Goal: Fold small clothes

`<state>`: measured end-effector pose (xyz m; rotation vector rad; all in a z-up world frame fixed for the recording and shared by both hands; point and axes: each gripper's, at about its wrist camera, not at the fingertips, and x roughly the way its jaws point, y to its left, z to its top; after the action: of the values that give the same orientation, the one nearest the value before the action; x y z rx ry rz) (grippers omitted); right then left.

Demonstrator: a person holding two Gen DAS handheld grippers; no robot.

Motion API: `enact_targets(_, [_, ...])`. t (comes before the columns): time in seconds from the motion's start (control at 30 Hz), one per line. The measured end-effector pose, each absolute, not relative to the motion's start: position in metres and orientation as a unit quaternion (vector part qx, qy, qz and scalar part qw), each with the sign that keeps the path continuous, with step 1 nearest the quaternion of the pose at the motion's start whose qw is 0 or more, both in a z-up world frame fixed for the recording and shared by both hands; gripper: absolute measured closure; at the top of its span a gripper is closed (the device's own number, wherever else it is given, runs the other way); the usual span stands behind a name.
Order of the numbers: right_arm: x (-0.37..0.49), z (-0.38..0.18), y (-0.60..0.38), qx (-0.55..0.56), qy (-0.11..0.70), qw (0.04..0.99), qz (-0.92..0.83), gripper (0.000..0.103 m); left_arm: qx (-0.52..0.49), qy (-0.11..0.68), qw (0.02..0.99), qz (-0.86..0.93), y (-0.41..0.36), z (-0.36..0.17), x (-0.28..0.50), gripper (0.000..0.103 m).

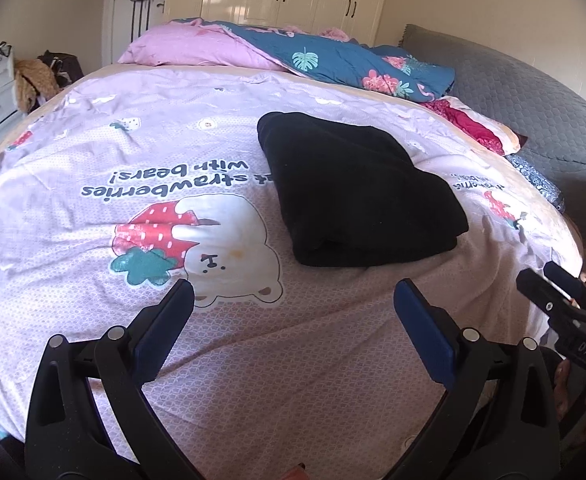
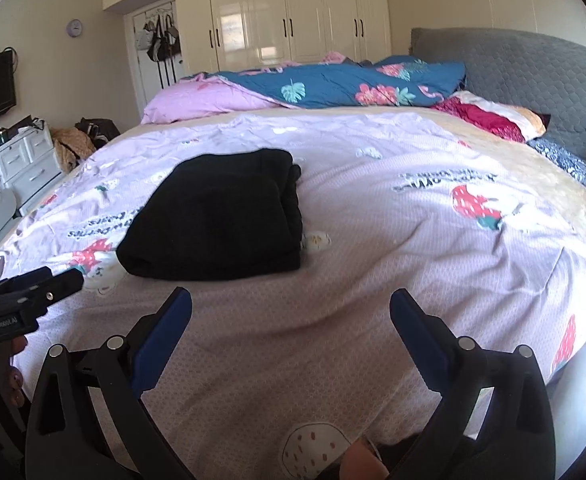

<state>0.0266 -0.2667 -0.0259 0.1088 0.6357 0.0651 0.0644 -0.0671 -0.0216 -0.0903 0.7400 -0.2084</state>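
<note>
- Black garment (image 1: 357, 192), folded, lying mid-bed on the sheet (image 1: 93, 152), well off the near edge.
- Left gripper (image 1: 293, 308) and right gripper (image 2: 291, 312) both wide, empty.
- Risk: pinching sheet along with cloth, or dragging layers and undoing the fold.

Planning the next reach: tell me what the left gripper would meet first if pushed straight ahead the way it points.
The open left gripper points across bare lilac printed bedspread. First in line, probably, is the near edge of the folded black fleece garment, slightly to its right. Depth is unclear; angled downward, it may touch the bedspread first.
</note>
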Motion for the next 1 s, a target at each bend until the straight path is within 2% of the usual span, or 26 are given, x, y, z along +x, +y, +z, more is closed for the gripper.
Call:
enact_targets(0.23, [0.037,-0.040,-0.261,0.048,0.342,0.938,0.033,0.004,-0.050,0.368,0.923,-0.103,-0.063,-0.026,0.067,0.009])
enact_targets(1.0, [0.036,-0.039,-0.261,0.037,0.336,0.941,0.028,0.004,-0.044,0.376,0.920,-0.099,-0.065,-0.027,0.068,0.009])
